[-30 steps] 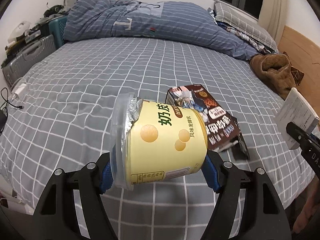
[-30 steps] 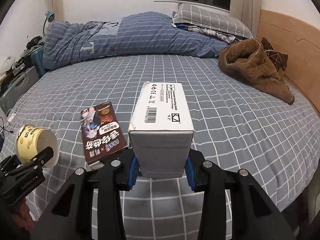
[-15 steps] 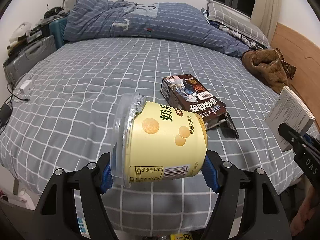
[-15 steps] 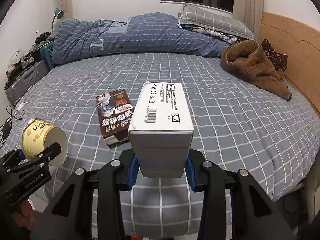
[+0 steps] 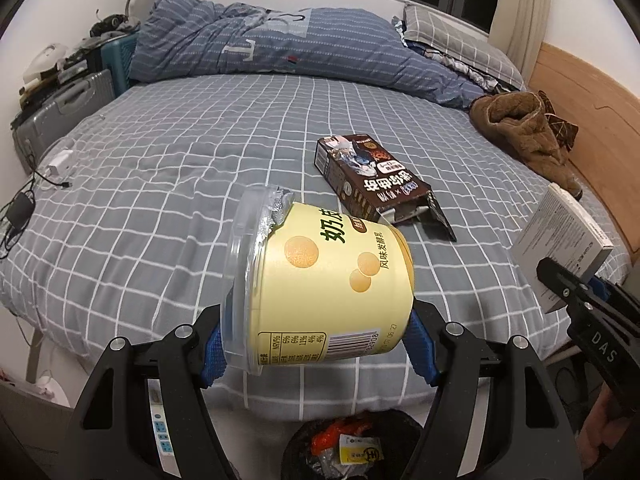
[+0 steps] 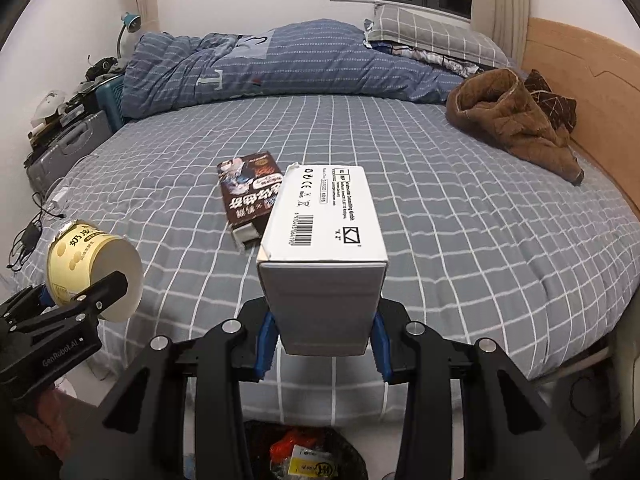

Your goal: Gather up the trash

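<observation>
- Left wrist view: a yellow cup (image 5: 320, 292) is clamped between the blue pads (image 5: 420, 348) of the left gripper (image 5: 318, 350). The cup is held on its side, its axis running left to right, with the clear lid and torn foil turned to the left and its base to the right.
- A brown carton (image 5: 372, 180) is seen lying flat on the bed (image 5: 160, 168) beyond the cup, its long axis running from upper left to lower right and its opened end toward the camera.
- At the right edge a white box (image 5: 560, 240) is gripped by the right gripper (image 5: 576, 288), tilted, apart from the cup.
- A black bin (image 5: 356, 444) with wrappers inside is seen below the cup, at the foot of the bed.
- Right wrist view: the white box (image 6: 324, 236) is clamped at its near end between the pads of the right gripper (image 6: 322, 340). Its long axis is pointed straight away from the camera, with the barcoded face upward.
- The carton (image 6: 250, 196) is partly hidden behind the box, lying on the bed (image 6: 480, 220).
- At the left the cup (image 6: 90, 268) is held by the left gripper (image 6: 60, 308), its base turned toward this camera.
- The bin (image 6: 312, 456) is seen directly below the box.
- A brown garment (image 6: 516, 124) is lying by the headboard, well apart from the carton.
</observation>
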Demonstrator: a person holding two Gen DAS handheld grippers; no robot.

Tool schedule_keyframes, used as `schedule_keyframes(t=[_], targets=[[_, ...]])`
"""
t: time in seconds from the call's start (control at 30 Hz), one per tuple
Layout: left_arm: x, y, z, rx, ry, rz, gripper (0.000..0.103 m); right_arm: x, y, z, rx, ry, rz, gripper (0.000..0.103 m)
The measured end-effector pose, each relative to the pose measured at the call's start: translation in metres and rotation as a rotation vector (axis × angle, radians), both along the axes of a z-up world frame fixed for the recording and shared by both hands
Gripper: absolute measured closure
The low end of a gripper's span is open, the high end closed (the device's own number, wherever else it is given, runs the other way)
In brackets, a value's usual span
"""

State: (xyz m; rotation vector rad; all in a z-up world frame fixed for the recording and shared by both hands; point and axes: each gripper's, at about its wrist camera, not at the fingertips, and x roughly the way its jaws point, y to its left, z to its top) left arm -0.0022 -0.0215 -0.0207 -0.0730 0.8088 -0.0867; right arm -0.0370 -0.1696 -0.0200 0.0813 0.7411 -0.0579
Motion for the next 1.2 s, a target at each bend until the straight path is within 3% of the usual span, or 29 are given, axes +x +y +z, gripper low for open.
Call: schedule_keyframes(t=[0.2,1.2], targets=[[-0.026,-0.001,-0.003,0.001,0.006,-0.010,0.034,-0.023,-0.001,-0.006,0.038,0.019,0.008,0.066],[-0.119,0.000,-0.045,0.012,0.122,-0.019,0.034,-0.113,0.031,-0.049,0.013,0.121,0.044,0.066]])
